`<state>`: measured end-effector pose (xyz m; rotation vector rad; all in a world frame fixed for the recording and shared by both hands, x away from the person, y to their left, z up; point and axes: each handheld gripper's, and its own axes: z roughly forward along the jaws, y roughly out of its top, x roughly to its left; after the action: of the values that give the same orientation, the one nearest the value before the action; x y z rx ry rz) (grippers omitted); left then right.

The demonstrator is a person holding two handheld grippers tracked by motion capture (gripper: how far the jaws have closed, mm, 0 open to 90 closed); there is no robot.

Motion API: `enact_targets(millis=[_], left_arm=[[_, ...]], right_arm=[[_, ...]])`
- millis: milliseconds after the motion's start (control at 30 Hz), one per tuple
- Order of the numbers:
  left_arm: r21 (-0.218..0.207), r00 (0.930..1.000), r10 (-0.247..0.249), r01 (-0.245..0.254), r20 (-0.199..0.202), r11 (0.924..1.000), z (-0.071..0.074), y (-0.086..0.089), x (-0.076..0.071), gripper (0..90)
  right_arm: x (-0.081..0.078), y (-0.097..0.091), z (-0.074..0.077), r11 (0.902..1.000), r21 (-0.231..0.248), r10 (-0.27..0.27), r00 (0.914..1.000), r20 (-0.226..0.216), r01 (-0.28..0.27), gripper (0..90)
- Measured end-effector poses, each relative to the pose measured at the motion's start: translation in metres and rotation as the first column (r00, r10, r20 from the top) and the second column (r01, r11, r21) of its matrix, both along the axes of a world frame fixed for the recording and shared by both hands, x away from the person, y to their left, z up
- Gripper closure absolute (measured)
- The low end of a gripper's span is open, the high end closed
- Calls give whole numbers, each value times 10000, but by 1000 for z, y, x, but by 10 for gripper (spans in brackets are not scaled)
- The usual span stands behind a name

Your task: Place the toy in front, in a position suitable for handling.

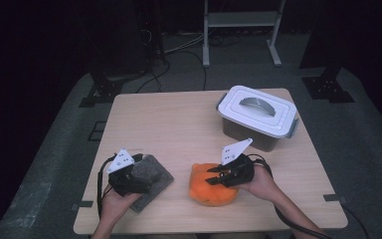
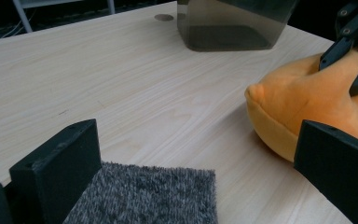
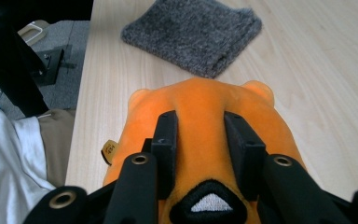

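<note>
A fold of the orange plush toy (image 3: 205, 126) is pinched between the jaws of the right gripper (image 3: 204, 135), near the table's (image 1: 179, 124) front edge; lifting is judged outstanding. The left gripper (image 2: 191, 172) is held released over the grey knitted cloth (image 2: 149, 193); the lidded bin (image 1: 256, 117) is shut

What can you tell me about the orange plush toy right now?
The orange plush toy looks soft and velvety, rounded, with two small ear-like bumps, a black patch with a white centre and a small side tag. It lies on the table near the front edge, right of the grey cloth and apart from it. The right gripper pinches a fold of it between its fingers.
</note>
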<state>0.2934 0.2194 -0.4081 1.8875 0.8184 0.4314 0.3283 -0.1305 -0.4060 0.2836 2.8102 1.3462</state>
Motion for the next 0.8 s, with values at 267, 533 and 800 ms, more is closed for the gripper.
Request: enact_targets(millis=[267,533,800], left_arm=[[196,9999,-122,125,-120,9997,-3,-2,3,0],[482,9973,-683,696,-274,9964,-9,-5,10,47],[987,9891,-1394,1436,-482,9847,-21,-2,21,97]], right_arm=[[2,-4,-1,9989,475,-17,9993,-378,35,478],[1,-18,4,9973,701,-188,9985,-520,224,359],[0,-37,2,9961,673,-528,9973,-515,562,311]])
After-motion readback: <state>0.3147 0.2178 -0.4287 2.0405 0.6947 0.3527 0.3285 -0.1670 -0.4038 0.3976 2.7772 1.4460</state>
